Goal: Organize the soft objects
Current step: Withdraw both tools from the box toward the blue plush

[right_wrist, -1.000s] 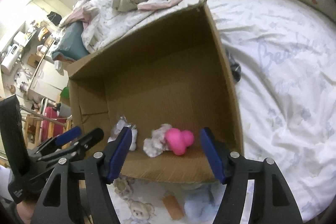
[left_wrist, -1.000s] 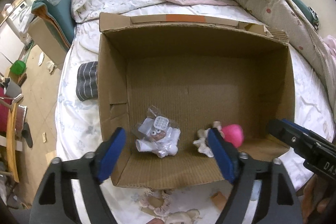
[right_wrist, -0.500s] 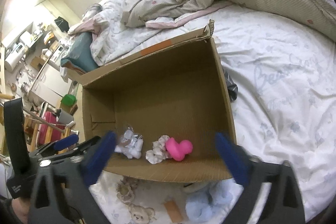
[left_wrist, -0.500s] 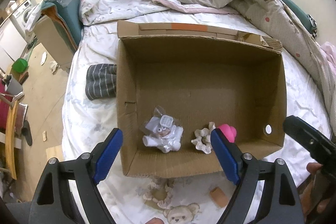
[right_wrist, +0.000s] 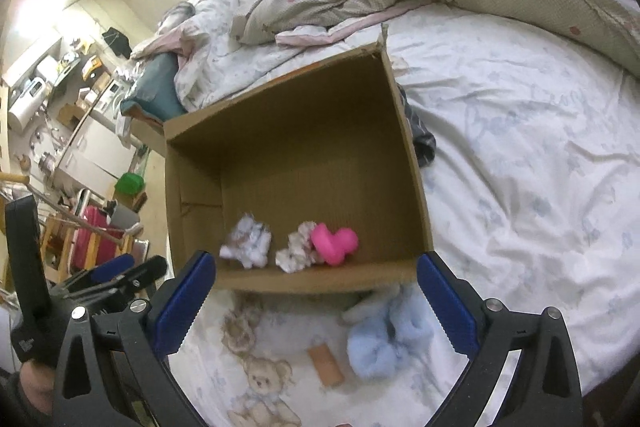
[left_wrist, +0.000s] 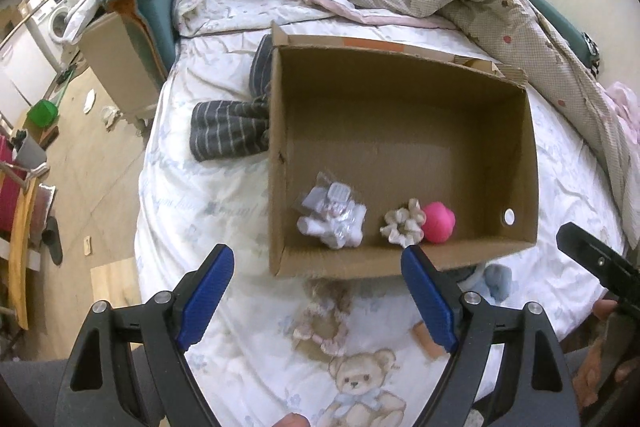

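Left tongs (left_wrist: 318,301) wide, empty. Right tongs (right_wrist: 316,301) wide, empty. Cardboard box (left_wrist: 400,267) just ahead holds pink toy (left_wrist: 439,221), scrunchie (left_wrist: 403,225), bagged white item (left_wrist: 332,215). Blue plush (right_wrist: 384,339) between right tongs.

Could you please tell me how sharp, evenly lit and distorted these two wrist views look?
Left wrist view: mostly sharp, fisheye bends the bed edge, dark vignette corners. Right wrist view: softer, the fluffy light-blue plush and brown cardboard box rim slightly smeared, bright glare at upper left.

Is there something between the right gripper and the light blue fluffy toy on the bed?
Nothing visible. The blue fluffy toy lies on the sheet just outside the cardboard box, near the open right gripper, with bare sheet between.
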Motion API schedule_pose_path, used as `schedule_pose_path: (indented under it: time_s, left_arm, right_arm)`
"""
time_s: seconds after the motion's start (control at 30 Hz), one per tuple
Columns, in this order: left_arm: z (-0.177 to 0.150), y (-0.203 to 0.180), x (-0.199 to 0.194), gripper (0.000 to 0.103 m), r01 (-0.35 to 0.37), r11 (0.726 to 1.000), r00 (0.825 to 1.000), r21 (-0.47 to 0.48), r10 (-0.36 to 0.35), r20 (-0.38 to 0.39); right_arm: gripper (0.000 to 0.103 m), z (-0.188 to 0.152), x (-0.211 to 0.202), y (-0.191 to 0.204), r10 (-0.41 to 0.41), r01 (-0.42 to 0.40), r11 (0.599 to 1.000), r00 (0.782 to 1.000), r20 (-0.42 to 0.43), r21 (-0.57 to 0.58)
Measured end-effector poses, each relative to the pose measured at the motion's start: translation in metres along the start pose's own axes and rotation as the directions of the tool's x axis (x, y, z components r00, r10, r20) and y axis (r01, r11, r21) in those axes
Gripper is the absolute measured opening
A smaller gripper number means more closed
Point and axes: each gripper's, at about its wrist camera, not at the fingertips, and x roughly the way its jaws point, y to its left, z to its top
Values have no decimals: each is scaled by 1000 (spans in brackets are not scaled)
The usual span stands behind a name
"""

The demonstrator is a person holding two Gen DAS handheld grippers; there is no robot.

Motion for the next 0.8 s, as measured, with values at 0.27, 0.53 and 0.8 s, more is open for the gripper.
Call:
schedule_pose_path:
  time_s: [0.27,0.53,0.8]
  left_arm:
    - [-30,21,-9,84,9,999,1000,-53,-9,-13]
    - [-53,36,-14,84,11,995,1000,-101,-14,-24]
    - [-69,47,-9,84,-3,992,1000,-123,0,-28]
  right_arm:
    - [103,-25,-4,-1,-18,18,1000,999,-37,7]
    - [103,-51,2,1,-17,21,999,996,-83,45]
    - [103,-64,6,-2,-31,40,997,993,-113,71]
